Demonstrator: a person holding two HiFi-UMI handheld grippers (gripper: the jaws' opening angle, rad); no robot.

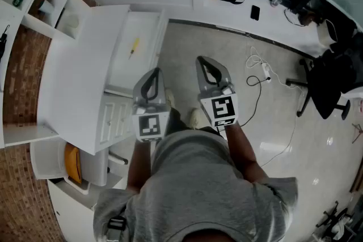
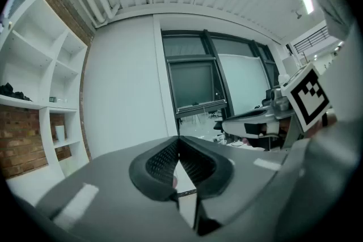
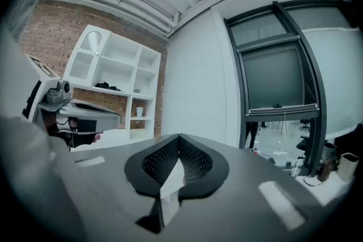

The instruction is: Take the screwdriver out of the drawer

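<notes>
A yellow-handled screwdriver lies in an open white drawer pulled out from the white cabinet at the upper left of the head view. My left gripper hovers level just right of the drawer's near end, its jaws shut and empty. My right gripper is held beside it, farther right over the floor, also shut with nothing in it. In the left gripper view my left gripper faces a white wall and dark windows; the right gripper looks at white shelves and a wall. Neither gripper view shows the screwdriver.
A white cabinet top spreads left of the drawer, with open shelves beyond. A yellow item sits in a lower compartment. Cables and a power strip lie on the floor to the right, near a black office chair.
</notes>
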